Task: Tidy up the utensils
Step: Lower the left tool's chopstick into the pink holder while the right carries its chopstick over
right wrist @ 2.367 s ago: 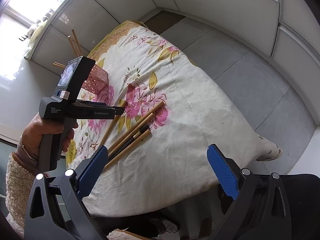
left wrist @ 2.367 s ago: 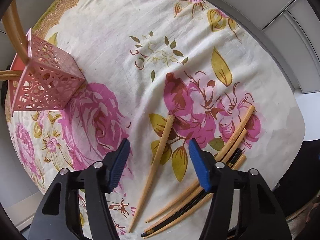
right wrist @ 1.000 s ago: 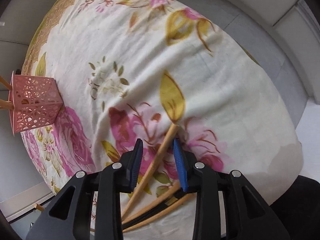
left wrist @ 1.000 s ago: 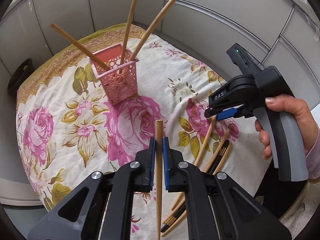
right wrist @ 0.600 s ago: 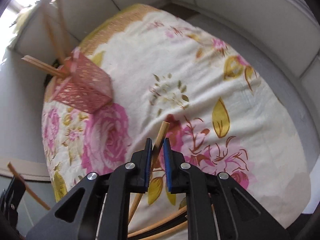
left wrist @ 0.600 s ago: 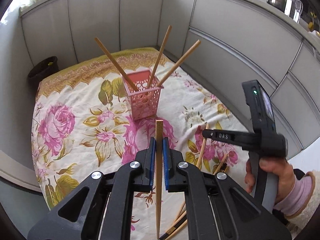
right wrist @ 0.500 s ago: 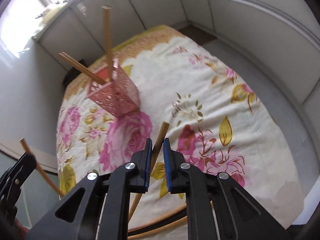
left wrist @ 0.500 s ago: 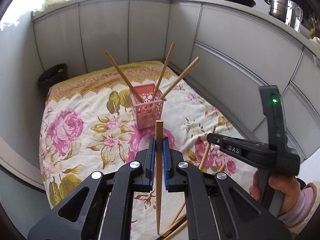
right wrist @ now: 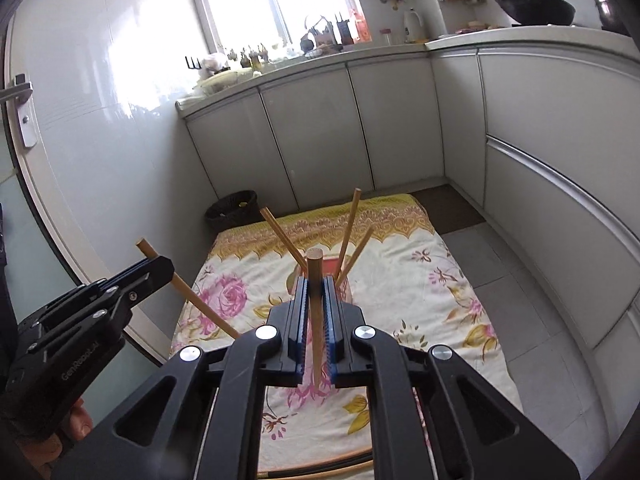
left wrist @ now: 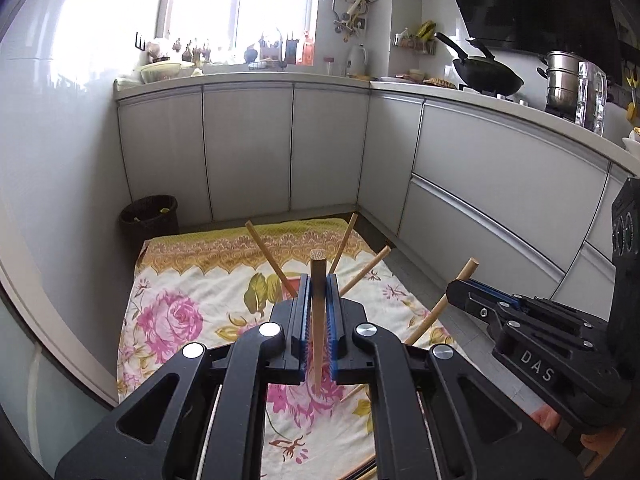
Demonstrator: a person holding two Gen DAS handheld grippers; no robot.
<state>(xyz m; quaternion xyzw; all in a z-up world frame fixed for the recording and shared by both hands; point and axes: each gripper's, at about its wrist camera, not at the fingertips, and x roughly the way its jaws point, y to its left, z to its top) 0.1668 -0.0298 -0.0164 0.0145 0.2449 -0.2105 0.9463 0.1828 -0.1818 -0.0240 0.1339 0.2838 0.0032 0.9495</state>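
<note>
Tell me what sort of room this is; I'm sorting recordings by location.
A home kitchen, most likely: a wok and steel pot stand on the counter, above grey cabinets.

Your left tongs (left wrist: 318, 312) are clamped on a wooden chopstick (left wrist: 318, 320), angled downward. Just to their right, your right tongs (right wrist: 317, 312) have just closed, pinching another chopstick (right wrist: 315, 312), side by side.

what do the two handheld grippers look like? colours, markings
Both are matte black plastic with angular cut-out linkages, silver pivot bolts and blue ribbed pads. The left gripper shows white "GenRobot.AI" lettering on its side in the right wrist view. The right gripper reads "DAS" in the left wrist view. No cables or sleeves visible.
</note>
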